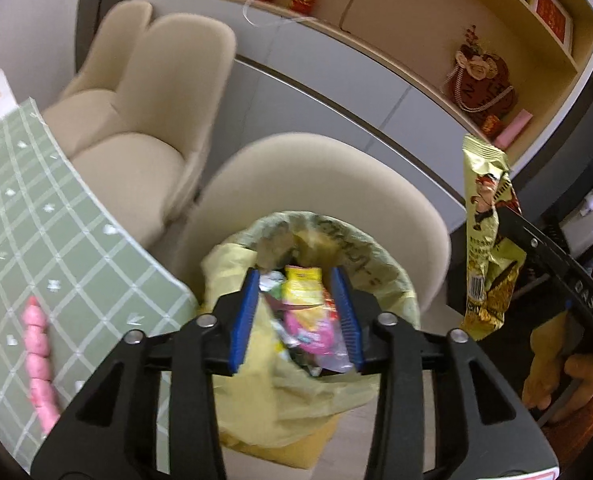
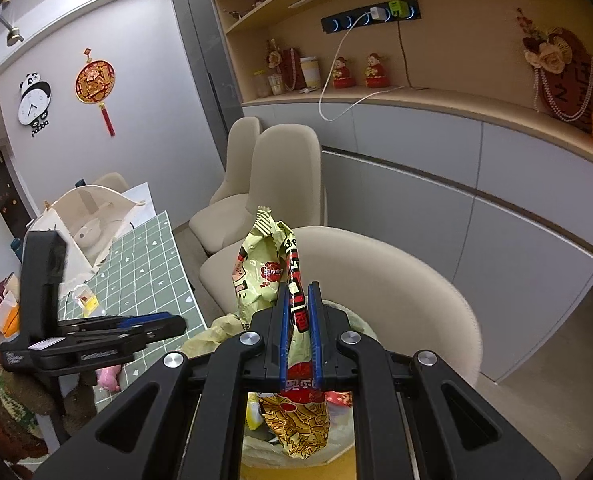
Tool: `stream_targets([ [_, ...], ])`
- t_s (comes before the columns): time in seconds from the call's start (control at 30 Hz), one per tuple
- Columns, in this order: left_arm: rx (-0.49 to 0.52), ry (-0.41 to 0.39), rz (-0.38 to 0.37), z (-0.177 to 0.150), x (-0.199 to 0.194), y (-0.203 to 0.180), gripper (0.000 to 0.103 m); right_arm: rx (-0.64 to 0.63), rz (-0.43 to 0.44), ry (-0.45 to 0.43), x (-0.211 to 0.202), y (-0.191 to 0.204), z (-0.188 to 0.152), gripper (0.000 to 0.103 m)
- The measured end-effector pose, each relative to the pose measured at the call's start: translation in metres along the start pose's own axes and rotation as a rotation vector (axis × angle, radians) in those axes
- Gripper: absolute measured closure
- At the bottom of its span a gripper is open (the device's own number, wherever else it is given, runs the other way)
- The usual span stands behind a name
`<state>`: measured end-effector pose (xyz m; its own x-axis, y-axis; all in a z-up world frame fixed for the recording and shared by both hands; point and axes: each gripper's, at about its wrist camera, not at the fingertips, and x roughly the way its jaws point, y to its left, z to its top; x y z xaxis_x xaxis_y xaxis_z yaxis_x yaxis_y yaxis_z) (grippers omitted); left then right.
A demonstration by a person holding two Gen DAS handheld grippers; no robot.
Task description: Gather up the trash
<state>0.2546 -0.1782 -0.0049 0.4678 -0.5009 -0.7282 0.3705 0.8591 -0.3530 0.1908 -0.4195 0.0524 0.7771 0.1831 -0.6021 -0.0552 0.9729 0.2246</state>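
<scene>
My left gripper [image 1: 296, 312] hangs over a bin lined with a yellow bag [image 1: 376, 256], its blue pads apart. A yellow and pink wrapper [image 1: 302, 292] shows blurred between the pads, over other wrappers in the bin; I see no pad pressing on it. My right gripper [image 2: 298, 292] is shut on a yellow-green snack packet [image 2: 260, 276], upright above the same bin's bag [image 2: 216, 330]. From the left wrist view that packet [image 1: 484, 240] hangs right of the bin in the right gripper [image 1: 512, 236]. The left gripper [image 2: 178, 323] appears at the left of the right wrist view.
A table with a green checked cloth [image 1: 36, 220] stands left of the bin, with a pink object [image 1: 36, 344] near its edge. A beige chair [image 1: 336, 184] sits right behind the bin, more chairs [image 1: 144, 120] beyond. Grey cabinets [image 2: 476, 200] run along the wall. A hand [image 1: 568, 380] holds the right gripper.
</scene>
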Motion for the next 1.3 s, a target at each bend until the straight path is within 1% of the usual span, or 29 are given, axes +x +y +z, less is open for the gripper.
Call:
stream_targets([
  [0.13,-0.001,-0.040,0.072,-0.006,-0.018,0.011,0.054,-0.002,0.025,0.036,0.025,0.007,-0.005,0.093],
  [0.27,-0.016,-0.049,0.130,-0.015,-0.034,0.022,0.052,-0.003,0.022,0.097,0.063,0.012,-0.021,0.093],
  [0.43,-0.024,-0.048,0.163,-0.024,-0.047,0.031,0.052,0.033,-0.003,0.181,0.101,0.008,-0.048,0.093],
  [0.5,-0.026,-0.047,0.172,-0.026,-0.049,0.033,0.052,0.074,0.013,0.230,0.110,0.004,-0.063,0.093],
  [0.67,-0.051,-0.038,0.180,-0.038,-0.052,0.040,0.052,0.107,0.041,0.297,0.114,0.002,-0.089,0.093],
  [0.73,-0.063,-0.030,0.180,-0.045,-0.052,0.043,0.052,0.115,0.069,0.328,0.113,0.004,-0.098,0.093],
  [0.9,-0.089,-0.005,0.205,-0.063,-0.057,0.050,0.052,0.045,0.097,0.327,0.110,0.017,-0.102,0.092],
  [0.97,-0.100,-0.006,0.220,-0.067,-0.062,0.054,0.051,0.011,0.080,0.319,0.111,0.023,-0.100,0.092],
  [1.0,-0.108,-0.007,0.230,-0.071,-0.066,0.057,0.049,-0.004,0.070,0.315,0.112,0.026,-0.098,0.091],
  [1.03,-0.114,-0.011,0.239,-0.074,-0.070,0.060,0.047,-0.013,0.066,0.315,0.112,0.029,-0.097,0.085],
  [1.07,-0.122,-0.018,0.249,-0.077,-0.075,0.063,0.047,-0.015,0.070,0.315,0.113,0.031,-0.097,0.072],
  [1.1,-0.132,-0.028,0.258,-0.081,-0.080,0.067,0.044,-0.014,0.078,0.315,0.112,0.030,-0.097,0.068],
  [1.13,-0.140,-0.037,0.265,-0.084,-0.085,0.072,0.039,-0.014,0.084,0.314,0.110,0.030,-0.097,0.066],
  [1.17,-0.151,-0.053,0.279,-0.088,-0.093,0.077,0.037,-0.015,0.083,0.311,0.108,0.029,-0.096,0.066],
  [1.2,-0.155,-0.064,0.288,-0.092,-0.098,0.080,0.033,-0.017,0.072,0.301,0.105,0.030,-0.096,0.065],
  [1.23,-0.157,-0.071,0.295,-0.095,-0.103,0.084,0.032,-0.017,0.059,0.291,0.101,0.032,-0.095,0.063],
  [1.3,-0.155,-0.085,0.307,-0.103,-0.116,0.090,0.031,-0.009,0.042,0.256,0.087,0.036,-0.094,0.062],
])
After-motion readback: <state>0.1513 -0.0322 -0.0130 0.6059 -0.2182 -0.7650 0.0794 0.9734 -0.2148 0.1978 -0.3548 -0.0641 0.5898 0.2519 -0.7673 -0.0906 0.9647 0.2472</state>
